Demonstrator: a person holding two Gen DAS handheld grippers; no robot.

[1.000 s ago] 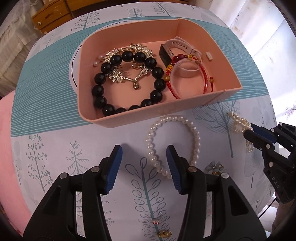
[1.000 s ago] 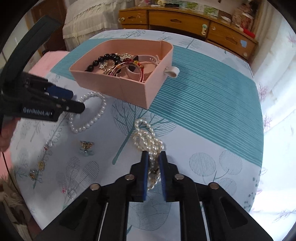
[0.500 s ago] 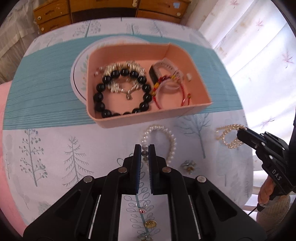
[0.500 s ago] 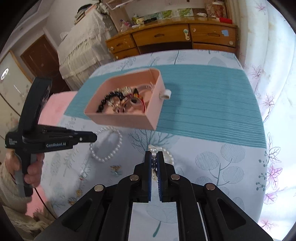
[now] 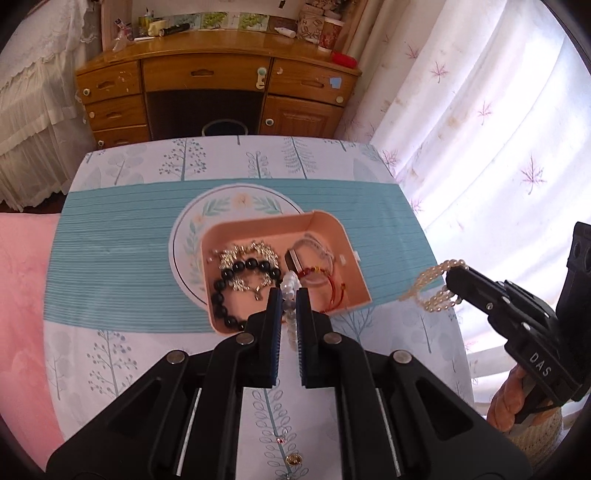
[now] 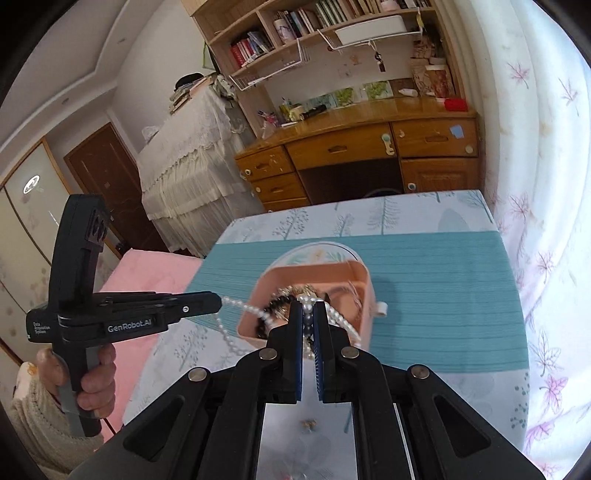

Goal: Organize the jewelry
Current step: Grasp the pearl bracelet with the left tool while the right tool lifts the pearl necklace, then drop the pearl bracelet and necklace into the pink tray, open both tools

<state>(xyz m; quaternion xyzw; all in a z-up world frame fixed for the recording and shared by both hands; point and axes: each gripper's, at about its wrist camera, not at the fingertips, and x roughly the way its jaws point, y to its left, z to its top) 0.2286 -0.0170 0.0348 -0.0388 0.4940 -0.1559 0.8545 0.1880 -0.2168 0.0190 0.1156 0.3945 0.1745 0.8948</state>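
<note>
Left wrist view: left gripper (image 5: 287,301) pinches a pearl bracelet (image 5: 289,286) above the pink tray (image 5: 352,266); at three o'clock, right gripper (image 5: 448,275) clamps a pearl strand (image 5: 430,282) past the tray's edge, over open tablecloth (image 5: 122,269).

I'm looking past the table at a wooden desk (image 5: 218,92) with drawers along the far wall, clutter spread across its top. Above it I see bookshelves (image 6: 317,26) packed with books. On the left, a lace cover (image 6: 184,155) drapes over furniture, and there's a dark brown door (image 6: 107,181) beyond. White curtains (image 5: 480,129) with pink leaves glow bright with daylight on the right.
</note>
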